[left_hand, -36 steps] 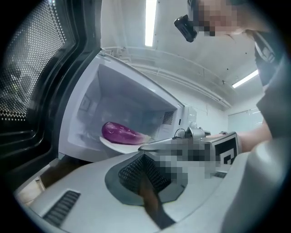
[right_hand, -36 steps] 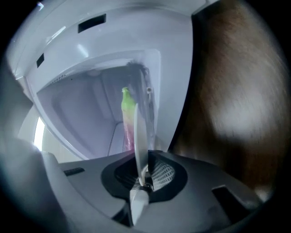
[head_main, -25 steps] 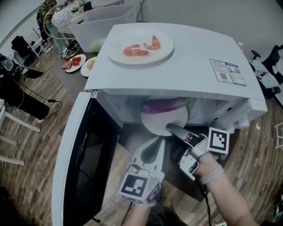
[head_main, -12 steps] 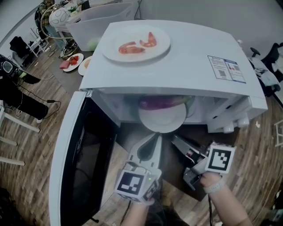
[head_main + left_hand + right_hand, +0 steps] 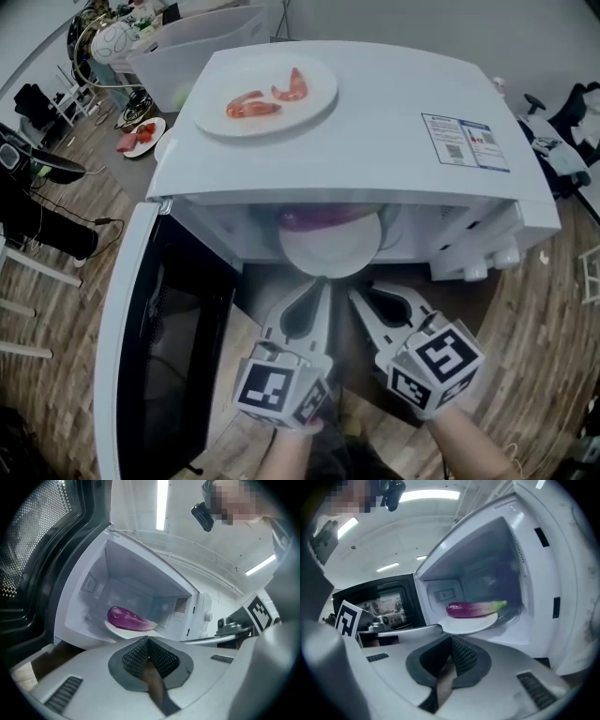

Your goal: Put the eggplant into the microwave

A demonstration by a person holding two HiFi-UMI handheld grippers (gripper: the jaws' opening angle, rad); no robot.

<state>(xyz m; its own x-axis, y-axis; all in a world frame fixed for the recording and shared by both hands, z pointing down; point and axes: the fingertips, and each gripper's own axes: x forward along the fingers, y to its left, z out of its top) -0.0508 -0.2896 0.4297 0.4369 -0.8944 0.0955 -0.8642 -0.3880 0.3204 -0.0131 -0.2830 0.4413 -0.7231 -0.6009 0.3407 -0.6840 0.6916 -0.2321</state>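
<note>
At far left, the door (image 5: 141,337) of the microwave (image 5: 375,122) stands swung wide open. On the microwave's roof, left of centre, an upper plate (image 5: 309,103) carries two pink shrimp pieces (image 5: 248,105).

Below the open mouth, the left gripper (image 5: 322,284) points level at the cavity. Its jaws are pressed together with nothing between them.

Inside the cavity, a white plate (image 5: 333,258) holds the eggplant (image 5: 323,217), which lies on its side with the green stem end toward the control side. The task's object is therefore already inside the microwave. The plate's near rim sits at the mouth of the cavity — it may need a push inward before the door can shut.

Handling notes, as judgement:
- The eggplant looks glossy and rounded, so expect a slick skin and a tendency to roll on the plate.
- It is probably light and firm, with some give under the pads.
- Grip the thick purple mid-body across its width, or move it by the plate's rim. The stem end is a poor hold.

Just right of the left gripper, the right gripper (image 5: 358,292) has just been closing — its jaws now meet, empty, aimed slightly down toward the cavity.
</note>
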